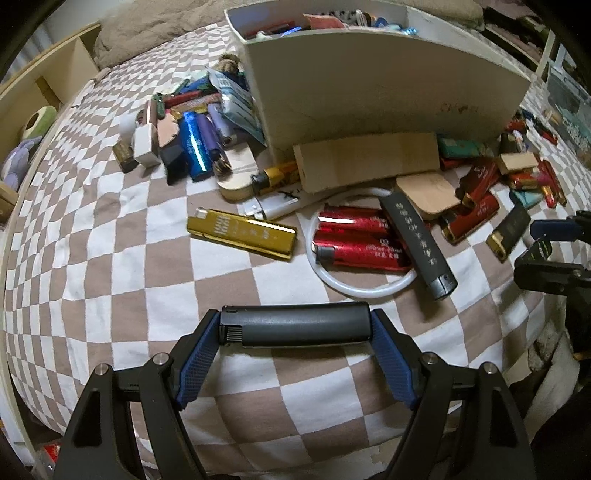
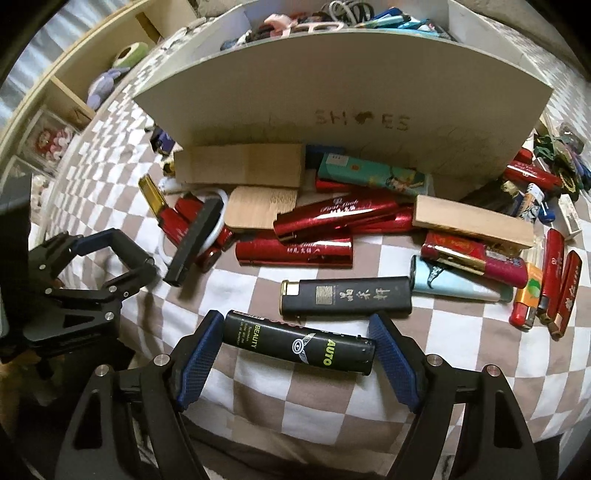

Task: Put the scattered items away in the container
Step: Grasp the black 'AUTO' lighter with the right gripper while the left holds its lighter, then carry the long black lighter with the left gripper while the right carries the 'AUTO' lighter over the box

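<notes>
Lighters are gripped end to end — your left gripper (image 1: 295, 328) clamps a plain black lighter (image 1: 295, 325), your right gripper (image 2: 297, 343) a printed one (image 2: 299, 343) — so carry both over the white box's (image 2: 332, 96) rim.

My left tongs (image 1: 295, 345) and right tongs (image 2: 295, 345) look alike: matte black linkage arms, silver round screws at the pivots, blue cross-hatched pads (image 1: 197, 360) lining each finger.

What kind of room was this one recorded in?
Most likely a bedroom. The items lie on a checkered bedsheet with a rumpled blanket beyond it, and a wooden shelf alongside holds a plush toy.
</notes>
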Demonstrator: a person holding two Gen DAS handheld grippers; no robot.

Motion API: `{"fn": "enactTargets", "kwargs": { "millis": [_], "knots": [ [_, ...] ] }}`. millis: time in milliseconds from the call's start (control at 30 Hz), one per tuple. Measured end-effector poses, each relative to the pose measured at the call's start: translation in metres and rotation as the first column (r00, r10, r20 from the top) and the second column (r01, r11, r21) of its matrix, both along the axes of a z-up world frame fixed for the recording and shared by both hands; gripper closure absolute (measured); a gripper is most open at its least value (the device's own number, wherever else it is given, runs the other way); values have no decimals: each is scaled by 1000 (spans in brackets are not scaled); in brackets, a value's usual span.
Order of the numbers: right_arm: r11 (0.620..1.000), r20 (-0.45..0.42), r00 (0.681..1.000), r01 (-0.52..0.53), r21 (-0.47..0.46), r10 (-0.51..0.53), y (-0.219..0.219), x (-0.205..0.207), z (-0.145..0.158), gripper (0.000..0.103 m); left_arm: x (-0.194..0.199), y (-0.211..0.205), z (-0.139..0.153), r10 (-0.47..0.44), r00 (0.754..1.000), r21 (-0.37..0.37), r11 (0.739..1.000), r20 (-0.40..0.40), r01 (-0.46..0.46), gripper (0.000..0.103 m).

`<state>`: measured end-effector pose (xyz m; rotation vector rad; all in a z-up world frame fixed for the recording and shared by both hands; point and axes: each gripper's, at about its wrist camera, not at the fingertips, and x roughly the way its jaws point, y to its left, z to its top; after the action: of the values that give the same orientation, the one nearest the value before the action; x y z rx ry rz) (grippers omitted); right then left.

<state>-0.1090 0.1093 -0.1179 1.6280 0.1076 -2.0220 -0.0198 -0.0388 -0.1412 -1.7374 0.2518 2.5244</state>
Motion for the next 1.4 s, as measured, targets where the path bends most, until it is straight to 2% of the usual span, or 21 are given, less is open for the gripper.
{"fn": "enactTargets", "kwargs": {
  "millis": [267,500,867,1267,1400],
  "knots": [
    [997,7,1000,24,-69,-23,12,1,19,22,-3,-1,25,38,998,35,999,-49,-36,23],
    [992,-52,998,38,-119,-45,18,-6,48,22,-27,-3,45,54,994,83,995,-93,-46,23],
    [975,-138,984,87,-205,-117,49,-25,93,22,-44,15,81,62,983,145,989,-175,-36,23],
    [970,-284,949,70,-235,-138,57,-49,142,22,-58,23,123,77,954,197,980,-289,-20,23],
    [968,-329,932,71,-242,-150,57,-64,158,22,-68,25,140,65,937,177,984,-344,-4,23]
  ]
}}
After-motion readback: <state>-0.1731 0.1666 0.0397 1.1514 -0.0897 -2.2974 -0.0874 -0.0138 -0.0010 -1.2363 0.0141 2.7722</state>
